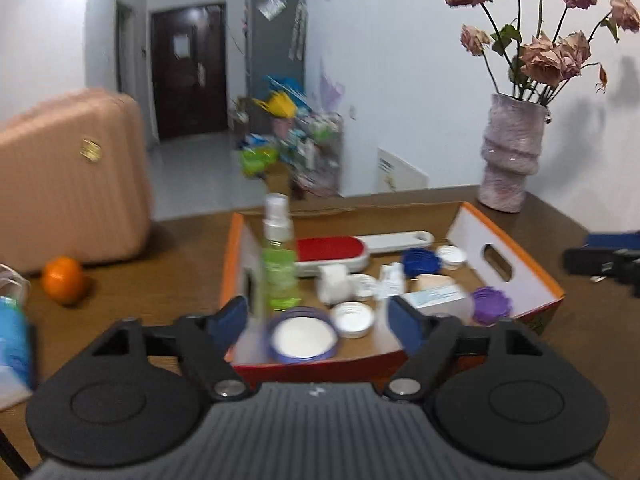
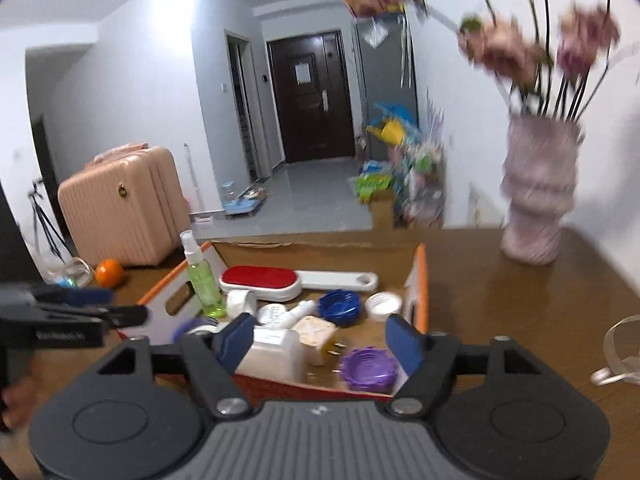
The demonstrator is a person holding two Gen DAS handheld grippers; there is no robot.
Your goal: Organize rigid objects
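Observation:
An open cardboard box (image 1: 516, 248) with an orange rim stands on the brown table and holds several small items. Among them are an upright green spray bottle (image 1: 280, 268), a red lint brush (image 1: 332, 254) with a white handle, a blue cap (image 1: 420, 262), a purple cap (image 1: 490, 306) and a purple-rimmed lid (image 1: 304, 336). My left gripper (image 1: 320, 320) hovers open over the box's near edge with nothing between its pads. In the right wrist view my right gripper (image 2: 320, 340) is open too, above the near edge of the box (image 2: 420, 280), over a white plug (image 2: 318, 336) and the purple cap (image 2: 368, 368).
A pink vase (image 1: 512, 156) of dried roses stands at the table's back right. Left of the box lies an orange (image 1: 63, 280), with a pink suitcase (image 1: 68, 184) behind it. A clear glass object (image 2: 624, 352) sits at the right edge. The left gripper (image 2: 72, 312) shows at that view's left.

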